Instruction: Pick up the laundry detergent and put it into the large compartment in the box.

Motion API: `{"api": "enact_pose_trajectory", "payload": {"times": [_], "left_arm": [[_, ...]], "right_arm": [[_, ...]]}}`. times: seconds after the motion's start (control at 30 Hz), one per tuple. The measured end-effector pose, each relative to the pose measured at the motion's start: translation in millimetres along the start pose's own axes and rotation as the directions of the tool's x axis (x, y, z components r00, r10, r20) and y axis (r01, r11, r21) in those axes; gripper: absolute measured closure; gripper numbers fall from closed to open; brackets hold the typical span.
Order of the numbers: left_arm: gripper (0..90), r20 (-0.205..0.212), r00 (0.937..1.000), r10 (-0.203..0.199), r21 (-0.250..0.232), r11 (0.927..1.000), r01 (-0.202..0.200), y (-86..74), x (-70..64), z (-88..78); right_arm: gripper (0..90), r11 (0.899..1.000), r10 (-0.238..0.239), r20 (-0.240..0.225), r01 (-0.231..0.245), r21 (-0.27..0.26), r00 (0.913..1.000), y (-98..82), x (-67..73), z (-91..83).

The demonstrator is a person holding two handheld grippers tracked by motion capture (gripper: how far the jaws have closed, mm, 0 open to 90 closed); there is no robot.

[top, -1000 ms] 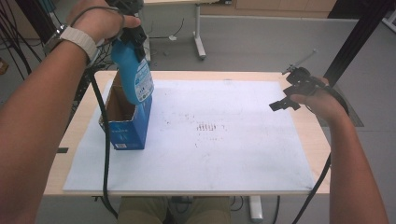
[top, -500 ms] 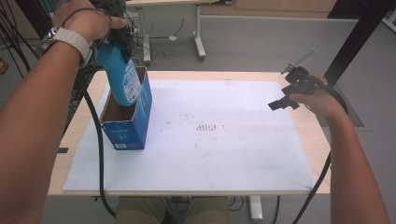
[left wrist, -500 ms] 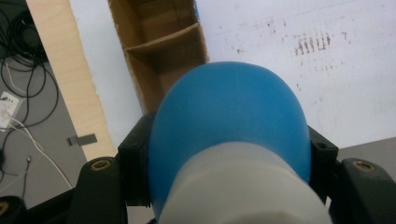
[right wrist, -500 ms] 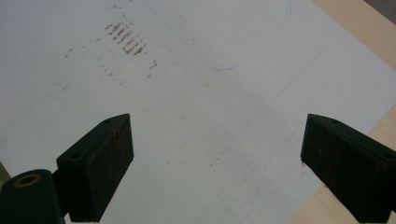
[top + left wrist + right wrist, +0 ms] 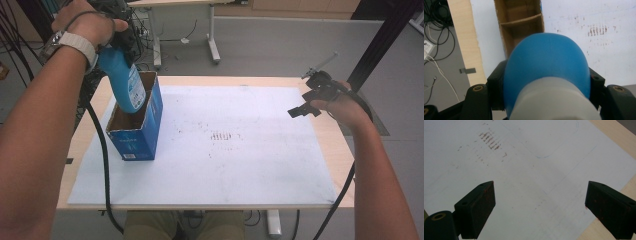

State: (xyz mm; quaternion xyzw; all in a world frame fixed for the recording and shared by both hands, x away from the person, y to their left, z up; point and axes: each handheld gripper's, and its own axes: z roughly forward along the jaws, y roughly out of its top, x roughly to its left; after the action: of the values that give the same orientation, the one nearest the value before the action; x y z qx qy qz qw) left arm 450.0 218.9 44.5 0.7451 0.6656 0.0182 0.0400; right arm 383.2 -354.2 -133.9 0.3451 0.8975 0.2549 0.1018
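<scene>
- No text can be read with certainty
- Small white print is seen on the front of the blue box [image 5: 134, 145], too blurred to read
- A label on the blue bottle [image 5: 125, 82] is likewise illegible

The blue box [image 5: 136, 127] stands upright near the table's [image 5: 340, 150] left edge, the sole obstacle on the white sheet [image 5: 240, 150]. Its open top is partly taken by the blue bottle [image 5: 122, 82] tilted into it. From the box to the right edge the sheet lies open.
</scene>
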Motion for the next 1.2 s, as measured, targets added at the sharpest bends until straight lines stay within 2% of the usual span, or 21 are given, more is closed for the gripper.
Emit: {"api": "enact_pose_trajectory", "payload": {"times": [0.13,0.63,1.0,1.2], "left_arm": [[37.4,0.004,0.9998,-0.018,0.0,0.9998,0.018,0.8,3.3,2.4],[37.4,-0.009,0.9989,-0.047,0.004,0.9989,0.047,4.1,8.1,10.3],[37.3,-0.003,0.9992,-0.04,0.002,0.9992,0.04,5.3,12.0,21.7],[37.3,-0.017,0.9991,-0.039,0.003,0.9992,0.039,6.1,11.6,30.4]], "right_arm": [[9.4,1.0,-0.001,-0.002,0.001,0.002,1.0,0.3,-0.6,0.5],[9.5,1.0,-0.002,-0.004,0.002,0.003,1.0,-1.1,-3.1,2.4],[9.5,1.0,0.005,-0.003,-0.005,0.005,1.0,-2.0,-3.1,3.3],[9.5,1.0,0.006,-0.003,-0.006,0.007,1.0,-2.3,-2.4,3.4]]}}
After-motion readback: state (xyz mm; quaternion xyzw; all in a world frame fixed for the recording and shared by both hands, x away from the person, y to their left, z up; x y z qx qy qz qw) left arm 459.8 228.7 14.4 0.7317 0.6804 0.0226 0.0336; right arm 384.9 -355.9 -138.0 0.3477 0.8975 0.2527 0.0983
